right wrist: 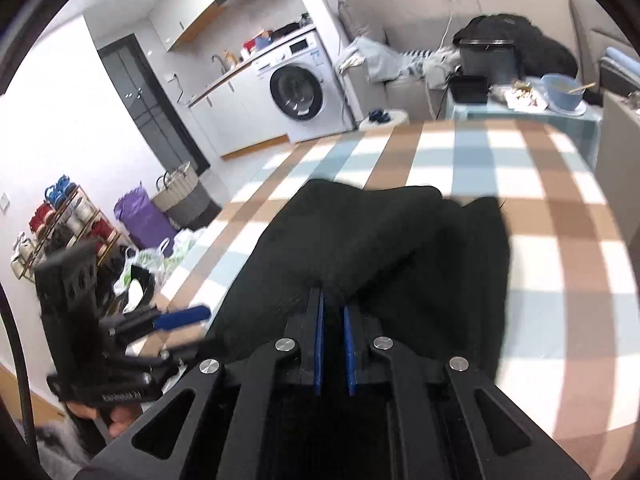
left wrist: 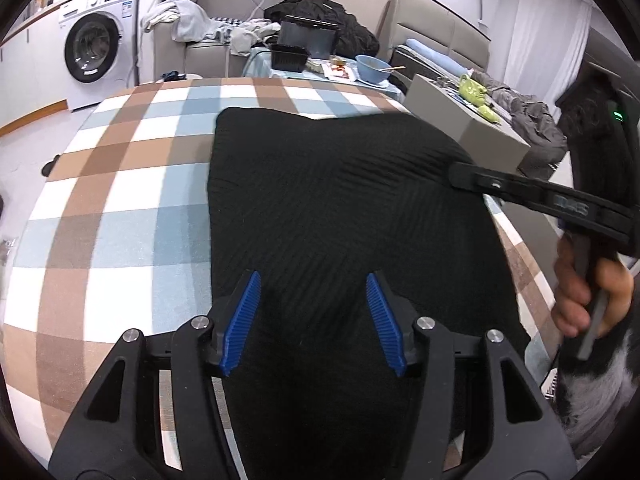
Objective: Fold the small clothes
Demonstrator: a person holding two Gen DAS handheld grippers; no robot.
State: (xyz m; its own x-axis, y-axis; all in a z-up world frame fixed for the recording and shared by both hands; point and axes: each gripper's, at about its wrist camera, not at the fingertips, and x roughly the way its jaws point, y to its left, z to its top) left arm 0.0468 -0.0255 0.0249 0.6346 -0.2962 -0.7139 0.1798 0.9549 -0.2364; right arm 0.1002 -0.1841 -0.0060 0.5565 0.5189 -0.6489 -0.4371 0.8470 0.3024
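Observation:
A black ribbed knit garment point(left wrist: 340, 200) lies on the checked tablecloth point(left wrist: 132, 184). My left gripper point(left wrist: 312, 284) is open, its blue pads apart just above the garment's near edge, holding nothing. My right gripper point(right wrist: 334, 300) is shut on a raised fold of the same black garment point(right wrist: 372, 240) and lifts it off the cloth. In the left wrist view the right gripper point(left wrist: 456, 176) reaches in from the right over the garment's right side. In the right wrist view the left gripper point(right wrist: 192, 314) shows at the left, by the table's edge.
The checked cloth point(right wrist: 540, 208) covers the table around the garment. Behind stands a small table with a black box point(left wrist: 290, 56) and a blue bowl point(left wrist: 372, 66). A washing machine point(left wrist: 96, 44) is at the far left, a sofa with clothes behind it.

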